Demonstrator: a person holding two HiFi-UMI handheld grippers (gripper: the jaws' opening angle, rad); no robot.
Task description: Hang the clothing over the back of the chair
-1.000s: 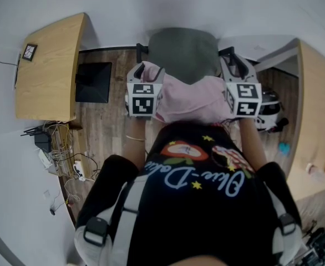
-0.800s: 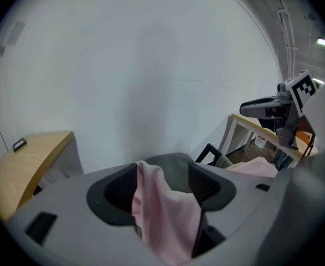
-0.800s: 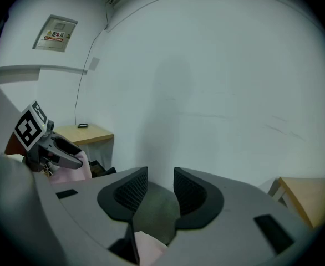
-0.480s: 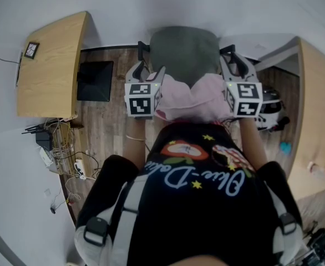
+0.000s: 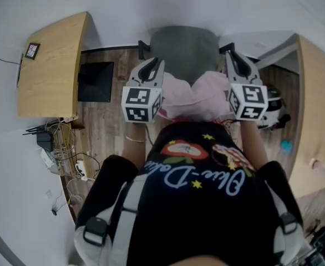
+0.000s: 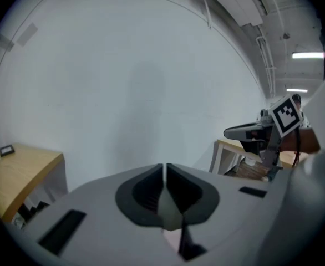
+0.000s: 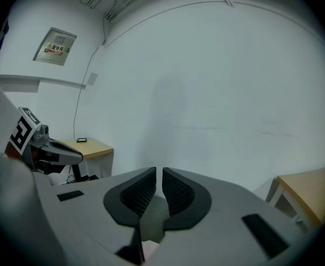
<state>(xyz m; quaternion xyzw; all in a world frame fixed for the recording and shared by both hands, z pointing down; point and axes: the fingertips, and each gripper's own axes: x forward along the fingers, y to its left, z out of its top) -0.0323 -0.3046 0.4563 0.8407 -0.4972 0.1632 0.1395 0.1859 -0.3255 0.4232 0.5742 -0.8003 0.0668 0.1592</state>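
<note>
Head view, pink clothing (image 5: pixel 194 96): draped across the near edge of the grey chair (image 5: pixel 183 49), just in front of the person.
Head view, left hand-held gripper (image 5: pixel 151 65): above the cloth's left end, pointing over the chair.
Head view, right hand-held gripper (image 5: pixel 233 57): above the cloth's right end, pointing the same way.
Head view, bench (image 5: pixel 49 65): wooden, left of the chair and well apart from it.
Left gripper view, left hand-held gripper (image 6: pixel 164 168): jaws have just been closing and are pressed almost together, with nothing between them. The white wall (image 6: pixel 123 82) is beyond and a pink sliver shows beneath.
Right gripper view, right hand-held gripper (image 7: pixel 159 172): jaws have just been closing. Only a thin slit is left, with nothing in it.
</note>
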